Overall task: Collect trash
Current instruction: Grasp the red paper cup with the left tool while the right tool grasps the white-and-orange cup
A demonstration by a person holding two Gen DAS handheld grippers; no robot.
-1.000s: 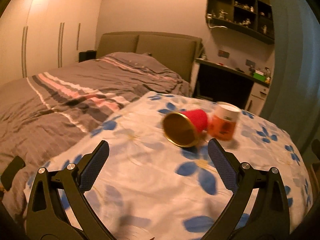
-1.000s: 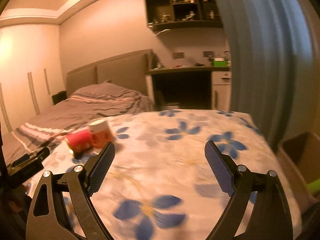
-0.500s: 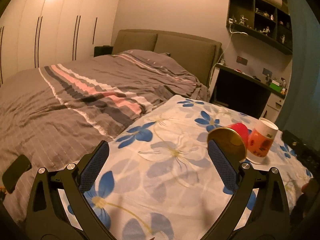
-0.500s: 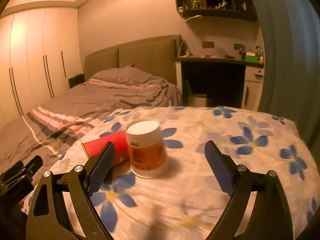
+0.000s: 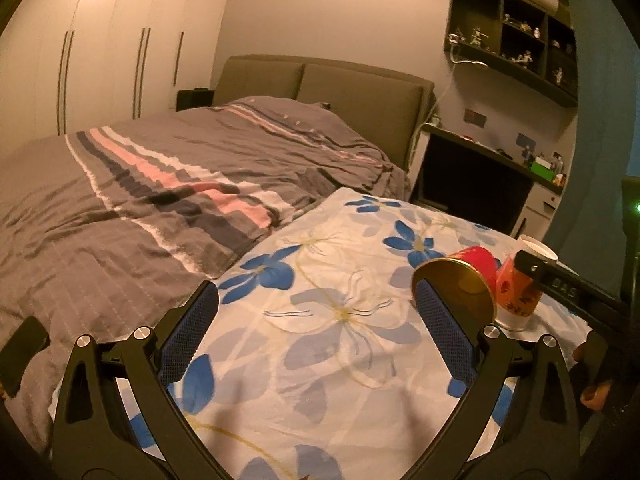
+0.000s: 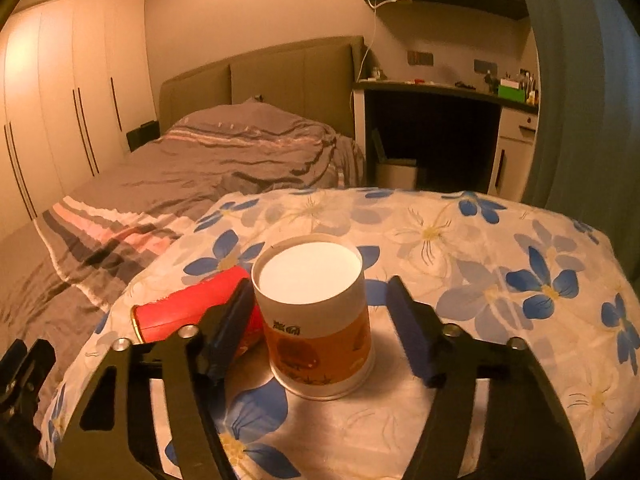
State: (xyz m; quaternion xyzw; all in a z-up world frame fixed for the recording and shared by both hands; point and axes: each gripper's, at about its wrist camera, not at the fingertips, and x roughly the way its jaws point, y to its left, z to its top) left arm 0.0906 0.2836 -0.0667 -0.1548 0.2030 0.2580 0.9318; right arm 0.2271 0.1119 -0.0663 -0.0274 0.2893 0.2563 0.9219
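Upright orange-and-white paper cup (image 6: pixel 318 320) at frame centre, between closing right hand-held gripper (image 6: pixel 316 312) jaws, not yet pressed; red cup (image 6: pixel 192 308) lying alongside, partly hidden. Left hand-held gripper (image 5: pixel 316 324) wide apart, holding nothing.

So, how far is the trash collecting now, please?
Nothing looks collected yet. The orange-and-white paper cup stands upright on the floral-print cloth, and the red paper cup with gold inside lies on its side beside it. In hand: the right tool is closing around the orange cup, with a gap at one pad. The left tool is open, empty. Both cups remain.
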